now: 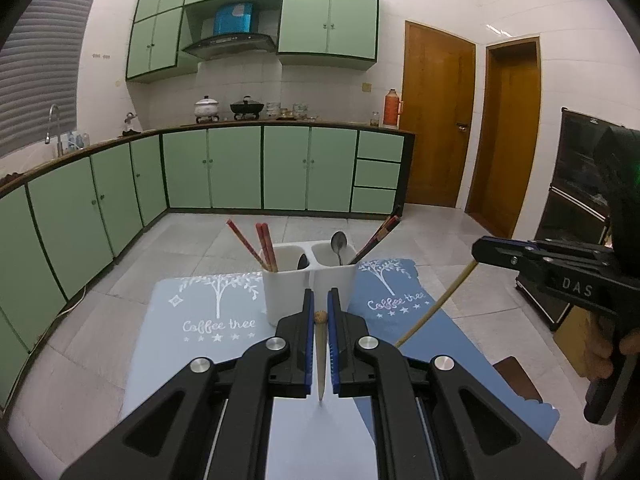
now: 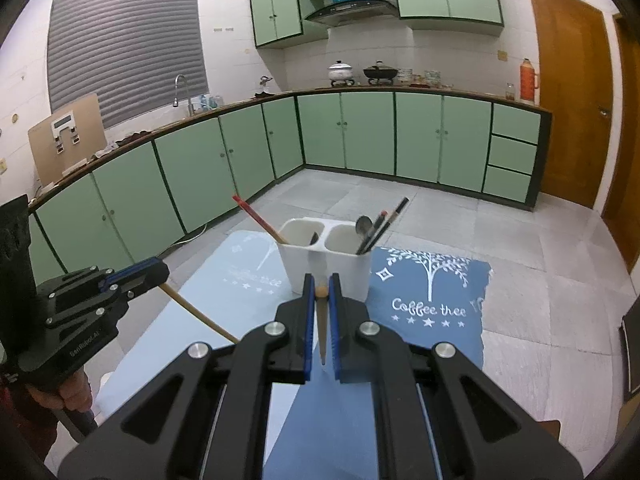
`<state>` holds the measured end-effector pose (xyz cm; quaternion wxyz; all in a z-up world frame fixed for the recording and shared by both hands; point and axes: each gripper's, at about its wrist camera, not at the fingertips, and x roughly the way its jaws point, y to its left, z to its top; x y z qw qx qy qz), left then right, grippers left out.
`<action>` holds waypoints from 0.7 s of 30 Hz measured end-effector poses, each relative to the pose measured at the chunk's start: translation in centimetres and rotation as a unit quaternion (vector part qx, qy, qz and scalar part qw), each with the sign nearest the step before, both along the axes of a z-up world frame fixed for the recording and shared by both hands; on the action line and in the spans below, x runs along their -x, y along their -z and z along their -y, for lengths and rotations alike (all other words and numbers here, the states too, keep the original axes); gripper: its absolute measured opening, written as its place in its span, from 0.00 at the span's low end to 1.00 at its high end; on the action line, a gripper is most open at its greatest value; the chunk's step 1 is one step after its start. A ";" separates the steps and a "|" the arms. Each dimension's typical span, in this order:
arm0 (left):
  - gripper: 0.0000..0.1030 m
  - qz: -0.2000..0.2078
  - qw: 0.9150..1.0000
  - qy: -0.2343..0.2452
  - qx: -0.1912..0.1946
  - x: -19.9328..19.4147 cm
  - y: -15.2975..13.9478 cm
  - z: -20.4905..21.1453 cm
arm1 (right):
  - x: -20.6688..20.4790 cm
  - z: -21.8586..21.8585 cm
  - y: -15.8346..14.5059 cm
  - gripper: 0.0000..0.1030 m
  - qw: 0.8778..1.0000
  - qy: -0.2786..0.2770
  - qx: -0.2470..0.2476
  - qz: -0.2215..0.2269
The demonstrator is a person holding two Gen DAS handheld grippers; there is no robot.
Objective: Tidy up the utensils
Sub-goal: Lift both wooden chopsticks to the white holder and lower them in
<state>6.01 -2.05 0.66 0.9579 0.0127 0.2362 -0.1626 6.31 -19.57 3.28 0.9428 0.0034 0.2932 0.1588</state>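
**Spotter:** Take it from the left. What have you got?

**Operator:** My left gripper (image 1: 320, 312) is clamped on a pale wooden chopstick (image 1: 320, 356) near its thick end. The stick runs back between the blue pads, its tapered tip hanging free above the light blue mat (image 1: 200, 336). My right gripper (image 2: 321, 292) is clenched on a second chopstick (image 2: 322, 336) the same way.

**Spotter:** And the holder?

**Operator:** The white two-cup holder (image 1: 310, 280) stands just ahead of both grippers, where the light mat meets the dark blue mat (image 2: 432, 312). Its left cup has red chopsticks (image 1: 264, 244); the right cup has a spoon (image 1: 339, 245) and dark chopsticks (image 1: 378, 236).

**Spotter:** How will the sticks handle?

**Operator:** Light and stiff, I'd judge, so weight is no worry. They are thin, round and smooth, though, so each could swivel or slide in the pads. Holding near the thick end leaves the long taper free to lead into a cup, which I think suits. The holder looks light and top-heavy with those leaning utensils, so I'd avoid knocking its rim.
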 end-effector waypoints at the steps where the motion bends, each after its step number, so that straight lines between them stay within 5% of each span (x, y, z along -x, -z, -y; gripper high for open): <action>1: 0.06 0.001 1.000 0.001 -0.001 0.0 -0.1 0.1 | -0.1 0.0 -0.3 0.06 1.000 -0.003 -0.001 0.000; 21: 0.06 0.093 0.996 0.013 0.000 -2.5 -7.5 1.4 | -3.1 0.5 -7.5 0.06 0.999 -0.030 -0.007 0.043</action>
